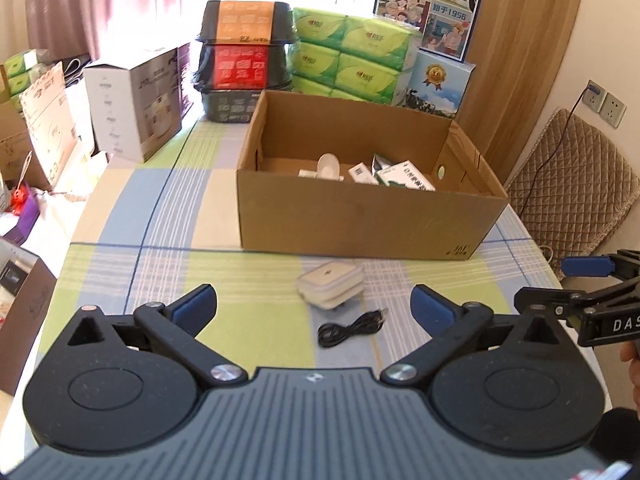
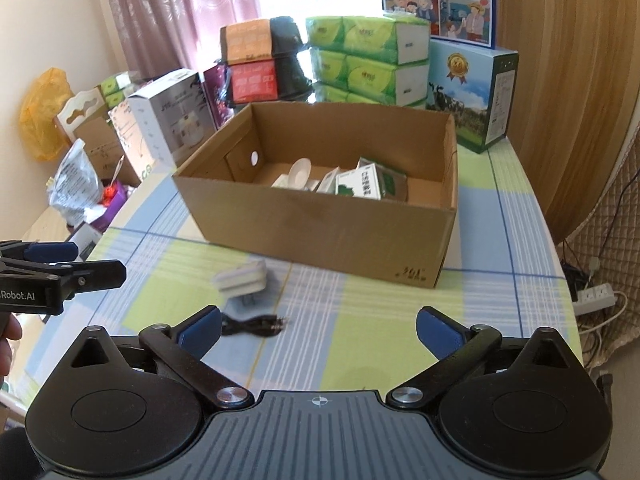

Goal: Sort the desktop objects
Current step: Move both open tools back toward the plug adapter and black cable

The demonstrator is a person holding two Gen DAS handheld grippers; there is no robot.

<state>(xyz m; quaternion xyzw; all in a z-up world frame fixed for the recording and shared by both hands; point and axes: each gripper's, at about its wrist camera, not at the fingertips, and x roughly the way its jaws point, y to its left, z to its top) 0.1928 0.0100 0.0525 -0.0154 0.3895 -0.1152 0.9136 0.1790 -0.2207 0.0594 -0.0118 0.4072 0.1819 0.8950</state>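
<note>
1. The left claw (image 1: 314, 312) hovers low over the checked desk (image 1: 168, 280), its blue pads spread wide and gripping nothing. From its camera, the two things not yet sorted lie straight ahead at twelve o'clock.
2. The nearer one is a coiled black cable (image 1: 352, 328), lying loose on the cloth between the pad tips. Just beyond it, close by but apparently not touching, sits a small stack of white lidded containers (image 1: 331, 286).
3. Further on at twelve o'clock stands the open cardboard box (image 1: 360, 220), which already holds a white scoop (image 1: 329, 166) and several small green-and-white cartons (image 1: 404, 178). So the sorting looks well advanced, with two items left on the desk.
4. The right claw (image 2: 318, 334) is also wide and empty, with bare cloth between its pads. From its own camera the cable lies at eleven o'clock, by its left pad, with the containers beyond it.
5. The step in hand appears to be the approach to the next pickup. The left claw is better lined up: the next move likely calls for lowering over the cable, closing on the bunched coil so that no loop trails, then lifting it over the near wall of the box.
</note>
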